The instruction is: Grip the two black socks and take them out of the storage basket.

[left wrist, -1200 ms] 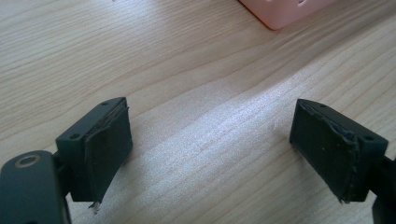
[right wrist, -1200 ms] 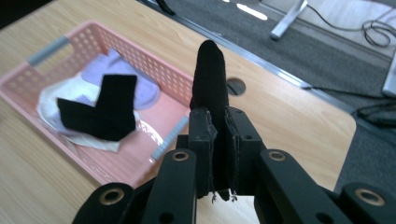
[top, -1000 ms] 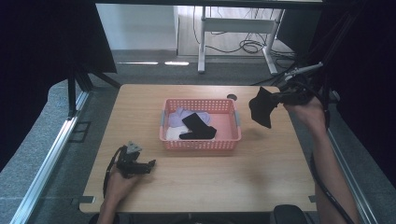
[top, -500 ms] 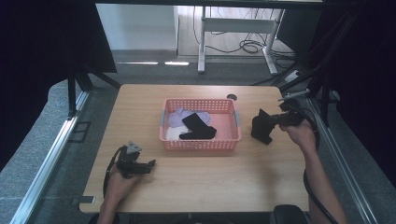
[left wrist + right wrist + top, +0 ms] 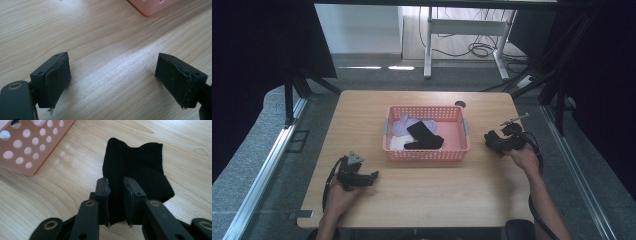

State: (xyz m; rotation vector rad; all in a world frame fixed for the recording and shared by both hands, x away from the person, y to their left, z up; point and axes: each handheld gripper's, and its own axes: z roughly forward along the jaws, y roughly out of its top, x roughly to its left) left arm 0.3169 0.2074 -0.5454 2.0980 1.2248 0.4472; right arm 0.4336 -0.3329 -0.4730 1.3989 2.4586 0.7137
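A black sock [image 5: 135,165] lies on the wooden table [image 5: 437,190] right of the pink basket [image 5: 427,155], its near end standing between the jaws of my right gripper [image 5: 116,182]. Those jaws have just been opening, and the sock still fills the narrow gap and touches both pads. In the high view the right gripper [image 5: 501,142] sits low at the table's right side with the sock [image 5: 489,140] at its tip. My left gripper [image 5: 371,176] rests on the table at the front left, wide open over bare wood [image 5: 112,75].
The basket holds another black sock [image 5: 424,136], a lilac cloth [image 5: 404,125] and something white [image 5: 394,144]. Its corner shows in the right gripper view [image 5: 30,147] and the left gripper view [image 5: 152,6]. A small dark hole [image 5: 459,104] marks the table's far edge.
My right hand has come down from above the table's right side, bringing the hanging black sock onto the wood beside the basket. The left gripper has stayed put.
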